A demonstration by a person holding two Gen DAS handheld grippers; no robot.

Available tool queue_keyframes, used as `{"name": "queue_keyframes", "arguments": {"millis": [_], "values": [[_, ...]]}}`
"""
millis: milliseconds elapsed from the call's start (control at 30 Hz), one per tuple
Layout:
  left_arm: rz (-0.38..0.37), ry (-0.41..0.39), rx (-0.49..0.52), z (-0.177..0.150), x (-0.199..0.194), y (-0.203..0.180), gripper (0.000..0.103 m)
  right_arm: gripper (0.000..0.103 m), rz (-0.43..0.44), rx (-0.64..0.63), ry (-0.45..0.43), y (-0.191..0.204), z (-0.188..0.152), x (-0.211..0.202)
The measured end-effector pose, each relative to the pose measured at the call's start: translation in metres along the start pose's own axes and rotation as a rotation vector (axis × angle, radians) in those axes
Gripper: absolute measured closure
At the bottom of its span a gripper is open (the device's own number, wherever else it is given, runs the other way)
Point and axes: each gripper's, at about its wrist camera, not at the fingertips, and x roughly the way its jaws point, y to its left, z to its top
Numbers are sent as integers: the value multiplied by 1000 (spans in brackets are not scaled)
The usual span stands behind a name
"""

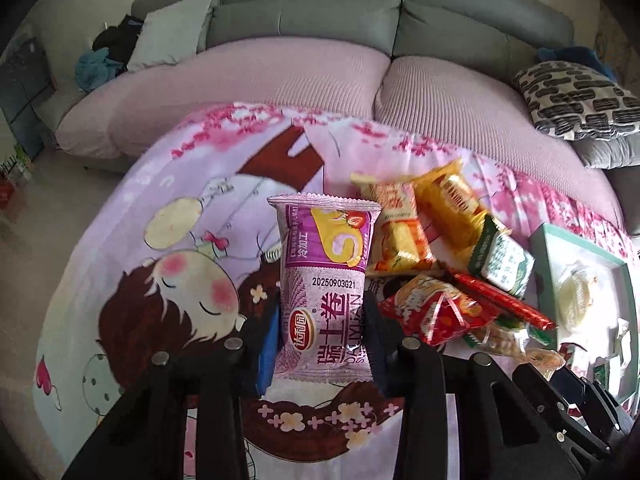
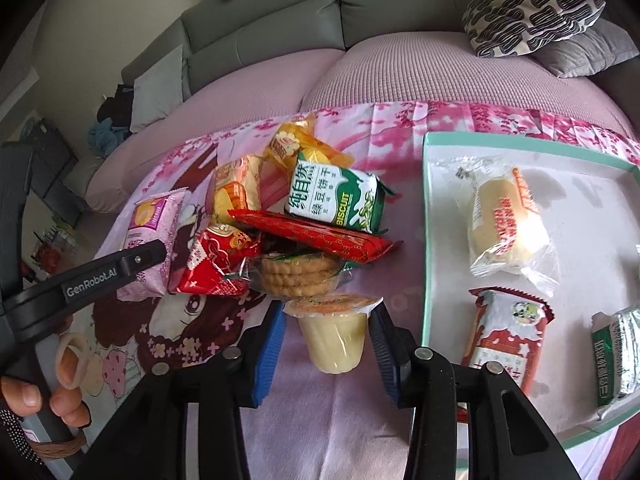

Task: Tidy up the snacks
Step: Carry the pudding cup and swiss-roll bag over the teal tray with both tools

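Note:
My left gripper is shut on a purple Swiss-roll packet, held upright over the cartoon cloth; the packet also shows in the right wrist view. My right gripper is shut on a yellow pudding cup with an orange lid, just in front of the snack pile. The pile holds a green biscuit pack, a long red packet, a red wrapped snack, round crackers and yellow packets.
A white tray with a teal rim lies on the right, holding a cream bun, a red-white packet and a silver-green packet. A pink-covered sofa with a patterned pillow is behind the table.

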Motion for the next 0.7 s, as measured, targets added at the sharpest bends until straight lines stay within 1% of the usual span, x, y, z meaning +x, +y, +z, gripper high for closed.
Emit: {"name": "queue_keyframes", "arguments": {"millis": [167,333,533,700], "values": [[-10,-54,7,4,-22,-6,64,58,13,13,-60,-2,4,-23],[-21,-89,26,6,-38,-17,64,58,20,24,-116,-6,7,-44],[-39,-98,70,4,-46,-43,64,58,21,46,-138,-15,11,-56],[-61,-106,111,1,-51,-69,64,58,20,76,-160,-32,14,-67]]}}
